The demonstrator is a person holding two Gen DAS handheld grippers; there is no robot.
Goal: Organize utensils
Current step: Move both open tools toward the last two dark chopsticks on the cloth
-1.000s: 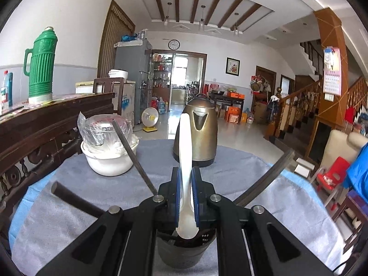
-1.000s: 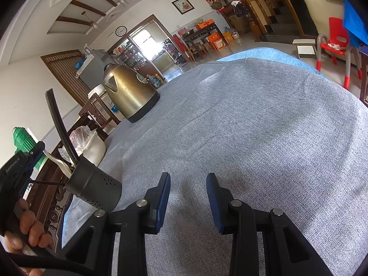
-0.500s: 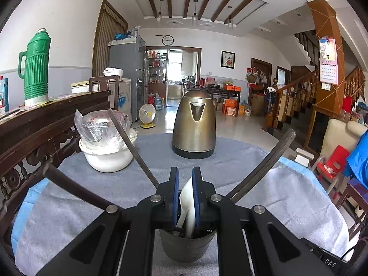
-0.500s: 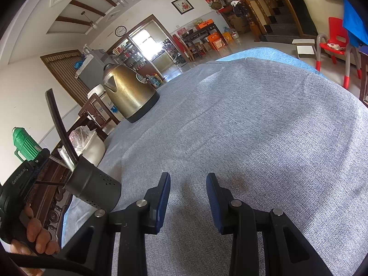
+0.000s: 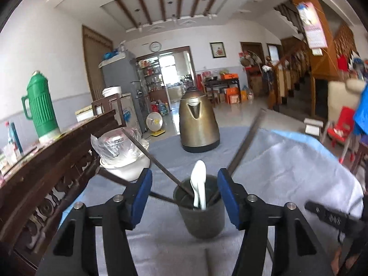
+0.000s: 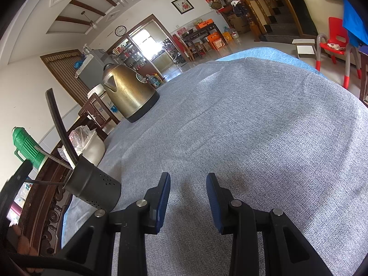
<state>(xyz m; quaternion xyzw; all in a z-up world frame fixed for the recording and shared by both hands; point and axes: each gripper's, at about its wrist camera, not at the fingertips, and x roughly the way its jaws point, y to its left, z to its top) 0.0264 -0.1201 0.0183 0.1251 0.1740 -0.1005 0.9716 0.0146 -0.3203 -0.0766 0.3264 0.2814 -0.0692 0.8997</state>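
A dark metal utensil holder [image 5: 202, 209] stands on the grey tablecloth [image 5: 161, 248]. A white spoon [image 5: 199, 184] rests in it, bowl up, among several dark utensil handles [image 5: 158, 161]. My left gripper [image 5: 185, 179] hovers just before the holder; its jaws are opening, wide apart on either side of the spoon, pads clear of it. In the right wrist view the holder [image 6: 93, 187] sits at the left, and my right gripper [image 6: 188, 185] hangs partly open over bare cloth with nothing between its fingers.
A brass kettle [image 5: 197, 124] stands farther back on the table. A white bowl under a plastic bag [image 5: 122, 156] sits at the left by a carved wooden rail [image 5: 46, 161]. A green thermos [image 5: 41, 108] stands beyond the rail. The table's far edge [image 6: 299, 59] drops toward a red chair [image 6: 335, 39].
The left gripper lowered the white spoon into the holder, then spread its jaws and let go, backing off a little. The right gripper stayed still.
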